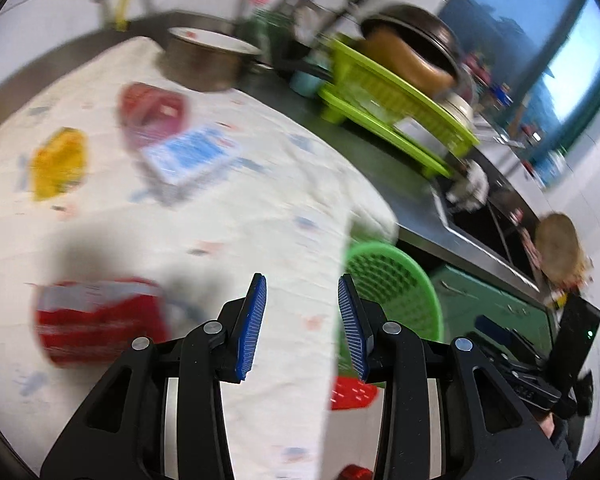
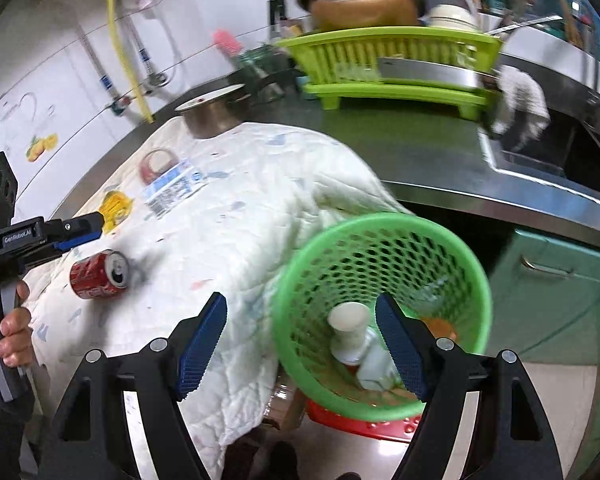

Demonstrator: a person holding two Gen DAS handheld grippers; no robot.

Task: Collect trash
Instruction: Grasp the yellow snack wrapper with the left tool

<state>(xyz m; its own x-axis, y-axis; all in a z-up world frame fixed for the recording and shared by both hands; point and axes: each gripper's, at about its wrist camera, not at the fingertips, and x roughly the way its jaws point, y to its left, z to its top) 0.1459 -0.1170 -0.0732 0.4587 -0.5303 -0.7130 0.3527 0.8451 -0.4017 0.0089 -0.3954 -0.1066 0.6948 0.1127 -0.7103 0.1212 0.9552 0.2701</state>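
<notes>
A red soda can (image 1: 96, 320) (image 2: 100, 274) lies on its side on the white quilted cloth (image 1: 220, 220) (image 2: 260, 208). Farther back on the cloth lie a yellow wrapper (image 1: 60, 164) (image 2: 116, 206), a blue and white packet (image 1: 192, 154) (image 2: 172, 190) and a red wrapper (image 1: 152, 112). The green mesh basket (image 1: 392, 280) (image 2: 380, 226) hangs off the cloth's edge and holds a white cup (image 2: 350, 328) and other scraps. My left gripper (image 1: 302, 280) (image 2: 84, 232) is open and empty, right of the can. Above the basket, my right gripper (image 2: 300, 298) is open wide and empty.
A steel pot (image 1: 208, 64) (image 2: 212, 114) stands at the cloth's far end. A green dish rack (image 1: 388, 100) (image 2: 392, 64) with pans sits on the steel counter beside a sink (image 2: 560, 148). A red basket (image 2: 364, 420) lies under the green one. Green cabinet doors (image 2: 560, 292) are at right.
</notes>
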